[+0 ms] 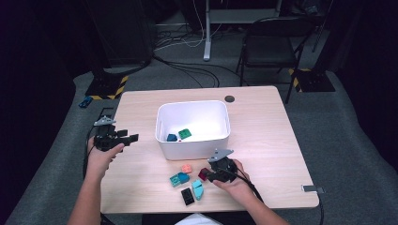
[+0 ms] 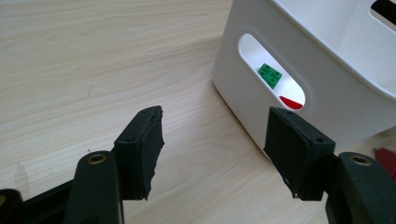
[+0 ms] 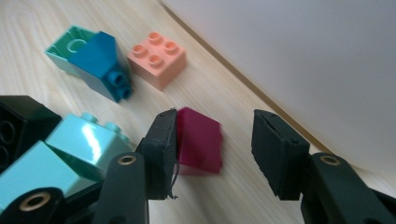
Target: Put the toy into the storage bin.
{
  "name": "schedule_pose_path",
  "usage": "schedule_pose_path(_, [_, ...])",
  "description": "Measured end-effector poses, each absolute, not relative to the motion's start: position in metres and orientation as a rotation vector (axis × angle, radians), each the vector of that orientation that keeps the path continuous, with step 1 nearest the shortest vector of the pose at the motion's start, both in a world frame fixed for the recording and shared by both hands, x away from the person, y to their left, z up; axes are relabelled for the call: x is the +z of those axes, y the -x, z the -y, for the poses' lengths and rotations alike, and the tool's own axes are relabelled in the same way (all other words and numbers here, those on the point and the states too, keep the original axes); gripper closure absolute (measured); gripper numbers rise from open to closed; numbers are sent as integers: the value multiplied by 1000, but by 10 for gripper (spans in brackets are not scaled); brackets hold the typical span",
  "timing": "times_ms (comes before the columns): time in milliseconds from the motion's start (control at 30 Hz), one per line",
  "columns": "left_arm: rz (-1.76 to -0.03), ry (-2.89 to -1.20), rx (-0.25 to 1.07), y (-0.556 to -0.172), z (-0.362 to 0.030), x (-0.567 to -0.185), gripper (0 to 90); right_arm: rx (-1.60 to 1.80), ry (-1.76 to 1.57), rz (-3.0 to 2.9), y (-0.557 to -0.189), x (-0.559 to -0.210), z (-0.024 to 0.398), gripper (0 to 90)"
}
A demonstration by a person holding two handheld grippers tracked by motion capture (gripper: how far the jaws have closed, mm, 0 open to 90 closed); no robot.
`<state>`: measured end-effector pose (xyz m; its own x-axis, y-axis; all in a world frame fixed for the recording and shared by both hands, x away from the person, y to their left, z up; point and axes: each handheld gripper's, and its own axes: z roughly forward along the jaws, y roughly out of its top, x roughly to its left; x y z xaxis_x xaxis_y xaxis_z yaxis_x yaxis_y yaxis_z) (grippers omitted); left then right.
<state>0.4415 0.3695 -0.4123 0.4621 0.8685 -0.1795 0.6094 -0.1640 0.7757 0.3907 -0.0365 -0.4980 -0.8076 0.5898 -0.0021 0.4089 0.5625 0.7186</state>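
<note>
Writing or brand marks cannot be read on anything here; the bin point(image 1: 193, 127) is plain white and the bricks carry bare studs. Taking that bin as landmark: it stands near the middle of a pale wood-grain table point(image 1: 263, 140), and inside it lie a green brick point(image 1: 185, 134) and a blue piece point(image 1: 172, 138); through its side handle slot the left gripper view shows the green brick and a red sliver point(image 2: 291, 102). Just in front of the bin, on the person's side, sit a salmon brick point(image 3: 157, 59) with 4 studs, a teal-and-blue pair point(image 3: 93, 58), a light turquoise brick point(image 3: 70, 154) and a black brick point(image 3: 18, 126). The magenta brick point(image 3: 198, 140) lies close to the bin's front wall, between the jaws of the right gripper point(image 3: 215, 149): one jaw touches its side, the other stands clear, so the jaws are part open and it is not clamped. Left of the bin, the left gripper point(image 2: 212, 149) hovers with its jaws wide apart and nothing between them. A dark round cap point(image 1: 229, 99) sits in the table behind the bin. Beyond lie grey carpet, loose cables point(image 1: 187, 51), a folding chair point(image 1: 272, 47) and 2 yellow-and-black striped stand bases.
</note>
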Motion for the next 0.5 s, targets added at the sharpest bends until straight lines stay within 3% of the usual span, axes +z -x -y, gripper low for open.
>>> schedule_pose_path(500, [-1243,-1891,385,-442,-368,-412,366,1125,-844,-2611,-390,-507,37,470])
